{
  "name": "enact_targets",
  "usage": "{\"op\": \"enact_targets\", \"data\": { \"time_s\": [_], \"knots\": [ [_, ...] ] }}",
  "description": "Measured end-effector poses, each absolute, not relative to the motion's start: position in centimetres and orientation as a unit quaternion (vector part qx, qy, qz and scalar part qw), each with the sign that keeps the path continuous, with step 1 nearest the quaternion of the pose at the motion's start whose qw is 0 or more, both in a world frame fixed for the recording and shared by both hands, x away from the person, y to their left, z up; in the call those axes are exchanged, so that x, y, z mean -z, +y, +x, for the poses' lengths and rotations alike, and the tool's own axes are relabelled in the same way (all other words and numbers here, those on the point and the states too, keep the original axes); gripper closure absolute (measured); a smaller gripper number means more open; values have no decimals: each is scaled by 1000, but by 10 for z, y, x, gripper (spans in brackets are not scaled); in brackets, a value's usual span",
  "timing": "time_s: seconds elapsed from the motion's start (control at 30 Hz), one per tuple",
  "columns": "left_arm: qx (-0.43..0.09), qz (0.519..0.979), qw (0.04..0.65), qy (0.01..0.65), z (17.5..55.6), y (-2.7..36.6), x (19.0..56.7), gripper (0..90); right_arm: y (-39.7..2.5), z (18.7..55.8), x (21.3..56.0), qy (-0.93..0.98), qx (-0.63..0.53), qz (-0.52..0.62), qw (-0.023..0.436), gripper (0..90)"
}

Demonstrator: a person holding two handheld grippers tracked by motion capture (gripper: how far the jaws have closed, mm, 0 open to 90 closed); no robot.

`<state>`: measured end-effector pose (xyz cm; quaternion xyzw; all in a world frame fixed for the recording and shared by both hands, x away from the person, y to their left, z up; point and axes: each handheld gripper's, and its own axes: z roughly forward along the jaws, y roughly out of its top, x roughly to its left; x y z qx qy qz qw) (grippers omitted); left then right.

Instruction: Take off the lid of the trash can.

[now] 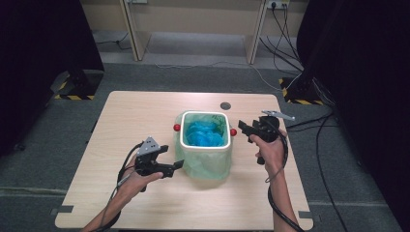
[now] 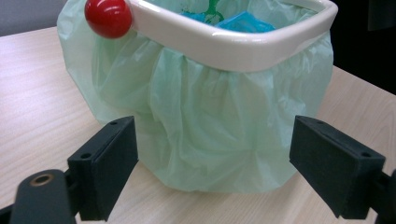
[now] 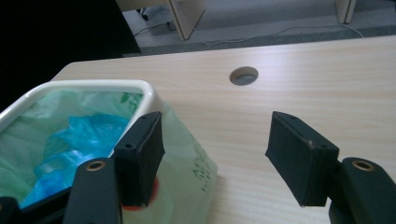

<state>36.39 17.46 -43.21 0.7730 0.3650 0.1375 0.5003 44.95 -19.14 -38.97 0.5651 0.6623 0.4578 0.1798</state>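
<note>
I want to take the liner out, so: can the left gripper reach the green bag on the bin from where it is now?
Probably yes. The left gripper is open and faces the green bag hanging below the white rim, with only bare table between them.

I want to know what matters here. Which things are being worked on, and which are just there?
Being worked on:
small white-rimmed bin
pale green plastic liner bag
blue crumpled plastic inside
left gripper
right gripper

Just there:
light wooden table
round cable hole
floor cables
</note>
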Motion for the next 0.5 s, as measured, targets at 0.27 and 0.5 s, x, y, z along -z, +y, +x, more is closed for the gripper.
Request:
{"op": "enact_targets", "data": {
  "time_s": [0.27,0.5],
  "knots": [
    [-141,771,504,363,367,170,423,149,-164,462,378,684,-451,546,177,438],
    [-147,772,504,359,370,162,418,149,-146,471,384,710,-426,535,167,508]
  ]
}}
